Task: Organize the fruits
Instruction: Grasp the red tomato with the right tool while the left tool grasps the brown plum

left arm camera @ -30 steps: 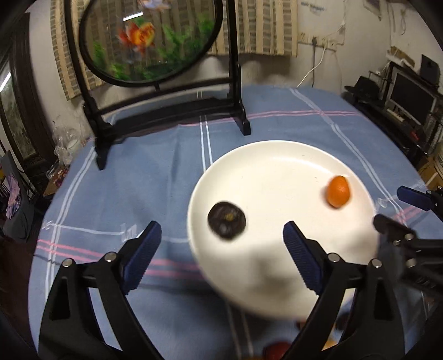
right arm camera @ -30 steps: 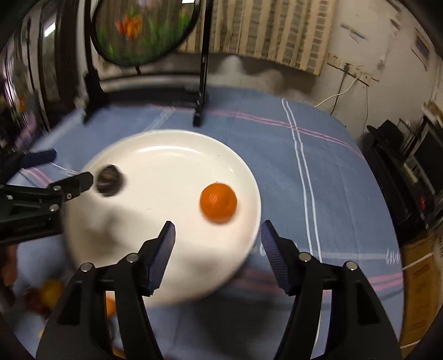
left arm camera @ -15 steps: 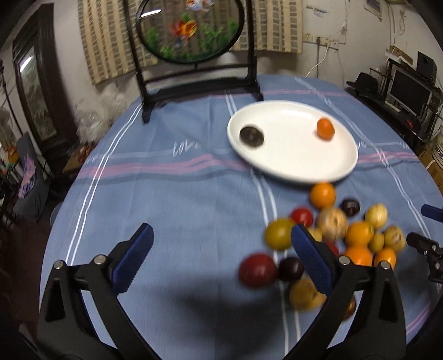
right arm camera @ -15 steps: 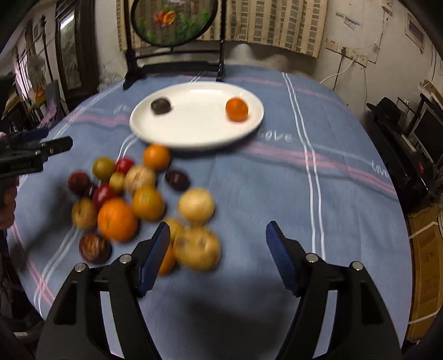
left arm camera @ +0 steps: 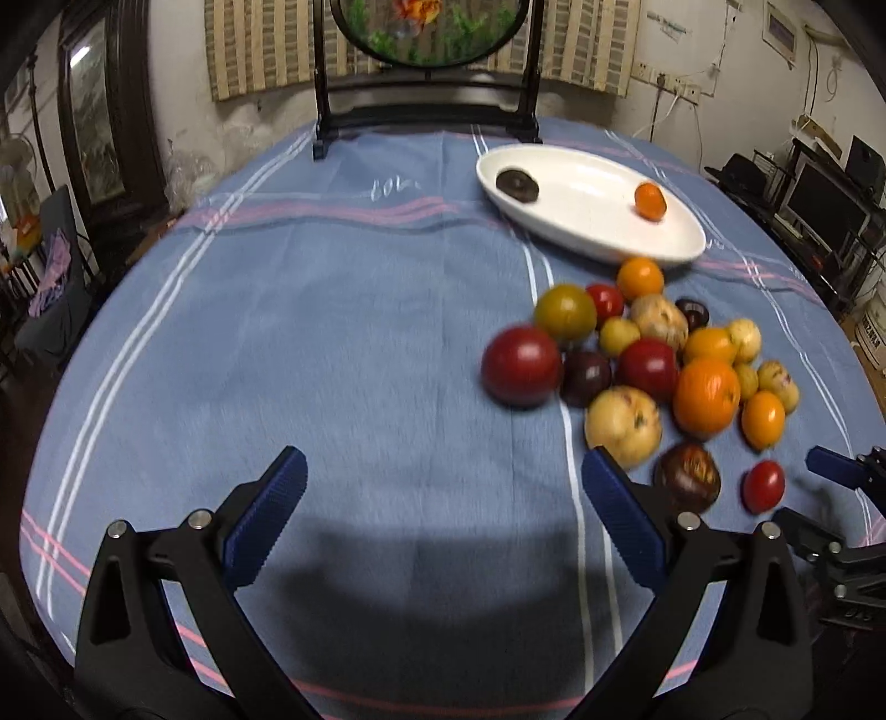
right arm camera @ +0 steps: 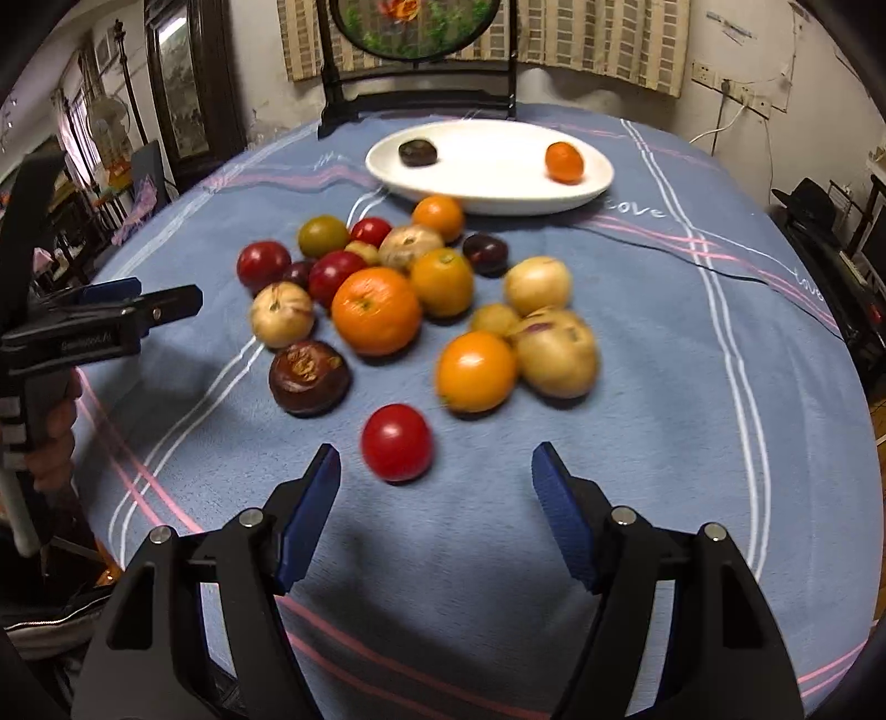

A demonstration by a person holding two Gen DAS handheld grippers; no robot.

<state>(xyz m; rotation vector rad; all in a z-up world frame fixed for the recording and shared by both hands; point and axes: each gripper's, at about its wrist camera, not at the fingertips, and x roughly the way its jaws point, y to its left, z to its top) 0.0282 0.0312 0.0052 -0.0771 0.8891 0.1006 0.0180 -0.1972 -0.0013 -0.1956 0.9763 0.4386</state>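
right gripper [right arm camera: 437, 509] open, holds nothing | small red fruit [right arm camera: 396, 441] lies just past its fingers, a bit left, near table's front edge | left gripper [left arm camera: 443, 520] open wide, empty, farther off | plate [right arm camera: 598, 180] at back

Probably home (tablecloth [left arm camera: 332, 310], curtains [left arm camera: 260, 44]).

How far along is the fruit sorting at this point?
Early. Done: only a dark fruit and a small orange lie on the white plate. In hand: nothing; the left tool and right tool are both open and empty, the right one nearest a red tomato. Left: the whole fruit pile on the blue tablecloth.
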